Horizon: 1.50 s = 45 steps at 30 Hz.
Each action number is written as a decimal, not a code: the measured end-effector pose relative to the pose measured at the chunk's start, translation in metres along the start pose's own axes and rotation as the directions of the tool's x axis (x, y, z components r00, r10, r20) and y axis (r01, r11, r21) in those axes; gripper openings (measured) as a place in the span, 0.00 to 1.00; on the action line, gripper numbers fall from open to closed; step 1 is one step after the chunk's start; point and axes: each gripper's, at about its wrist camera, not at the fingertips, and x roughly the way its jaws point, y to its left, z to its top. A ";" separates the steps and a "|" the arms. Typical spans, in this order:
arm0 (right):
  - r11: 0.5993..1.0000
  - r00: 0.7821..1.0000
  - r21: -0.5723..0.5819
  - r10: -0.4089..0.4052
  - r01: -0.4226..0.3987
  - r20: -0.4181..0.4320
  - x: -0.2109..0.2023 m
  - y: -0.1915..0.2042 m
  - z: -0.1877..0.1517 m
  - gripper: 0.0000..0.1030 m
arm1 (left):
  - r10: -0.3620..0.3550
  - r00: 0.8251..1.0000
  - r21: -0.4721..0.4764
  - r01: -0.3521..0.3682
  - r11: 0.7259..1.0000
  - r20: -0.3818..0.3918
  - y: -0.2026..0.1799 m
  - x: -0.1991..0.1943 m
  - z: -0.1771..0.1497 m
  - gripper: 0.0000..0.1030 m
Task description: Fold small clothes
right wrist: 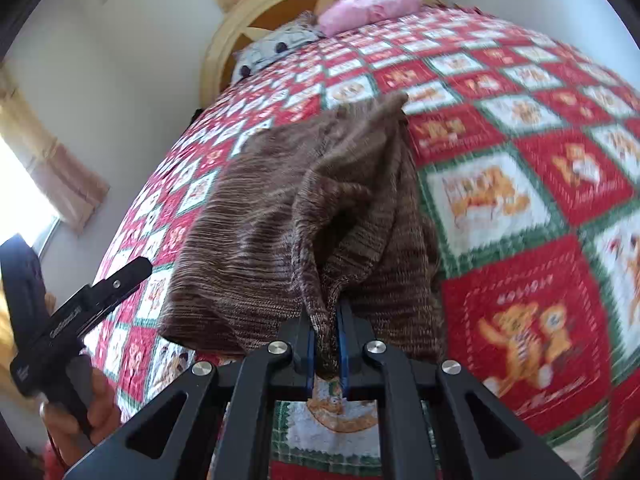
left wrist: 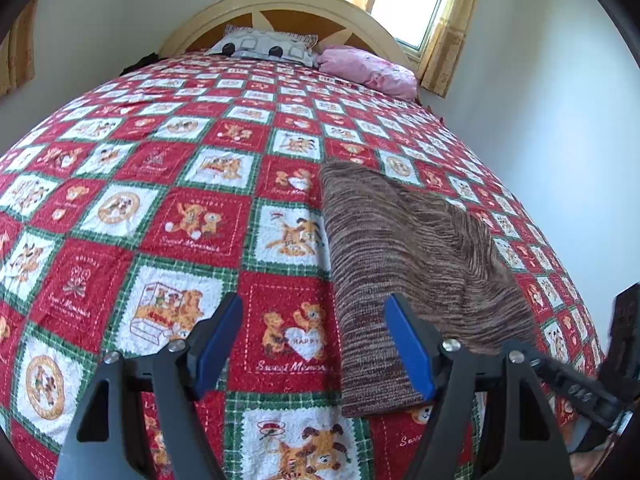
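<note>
On the patchwork quilt [left wrist: 192, 216], the brown knit garment [right wrist: 280, 208] lies at two o'clock of the wide-open left gripper [left wrist: 316, 344], its near edge pinched tight by the right gripper [right wrist: 327, 344].

A quilt [left wrist: 192, 216] of red and white squares edged in green plaid, printed with teddy bears and the words "Sweet Memories", covers the bed from near edge to far. At the far end a rounded cream headboard [left wrist: 280, 4] with a brown sunburst panel rises against a pale wall [left wrist: 540, 100]. Two pillows lean at its foot: a grey-and-white patterned pillow [left wrist: 264, 46] on the left, touching a pink pillow [left wrist: 368, 70] on the right. Behind the headboard, a bright window [left wrist: 412, 0] is framed by yellow curtains [left wrist: 452, 36].
</note>
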 end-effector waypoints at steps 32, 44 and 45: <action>0.994 0.989 -0.044 -0.107 0.103 -0.102 0.095 -0.070 0.155 0.13 | 0.055 0.993 0.048 -0.050 0.998 -0.108 -0.039 0.095 0.058 0.75; 0.980 0.997 -0.184 -0.074 0.076 0.017 0.119 -0.057 0.169 0.05 | -0.036 0.974 -0.056 0.024 0.998 -0.225 -0.028 0.161 0.085 0.77; 0.981 0.996 -0.174 -0.085 0.084 -0.001 0.127 -0.061 0.170 0.05 | -0.035 0.975 -0.060 0.022 0.998 -0.219 -0.028 0.161 0.084 0.77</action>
